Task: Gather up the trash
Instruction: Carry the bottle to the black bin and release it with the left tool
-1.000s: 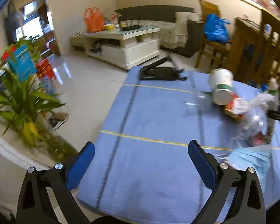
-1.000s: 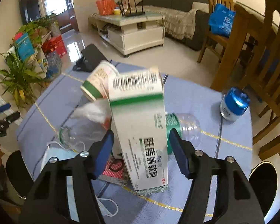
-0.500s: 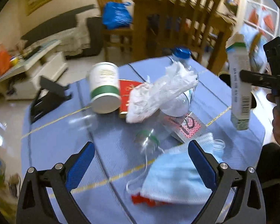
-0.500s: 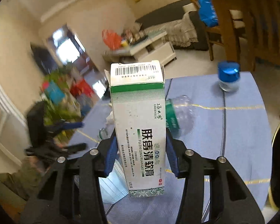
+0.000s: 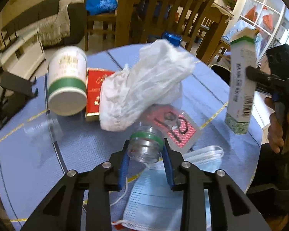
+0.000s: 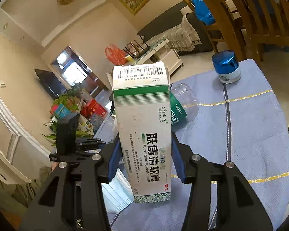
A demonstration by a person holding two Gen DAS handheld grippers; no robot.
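My right gripper is shut on a white and green ointment box, held upright above the blue table; the box also shows at the right of the left wrist view. My left gripper is closed around the neck of a clear plastic bottle with a green ring, lying on the table. A crumpled white plastic bag lies on the bottle's body. The bottle's far end shows behind the box in the right wrist view.
On the blue tablecloth lie a white and green paper cup, a red pack, a red patterned sachet and blue face masks. A blue-capped jar stands near the far edge. Wooden chairs stand behind.
My left gripper moved forward over the table and closed on the bottle neck. My right gripper lifted the ointment box higher and tilted upward.
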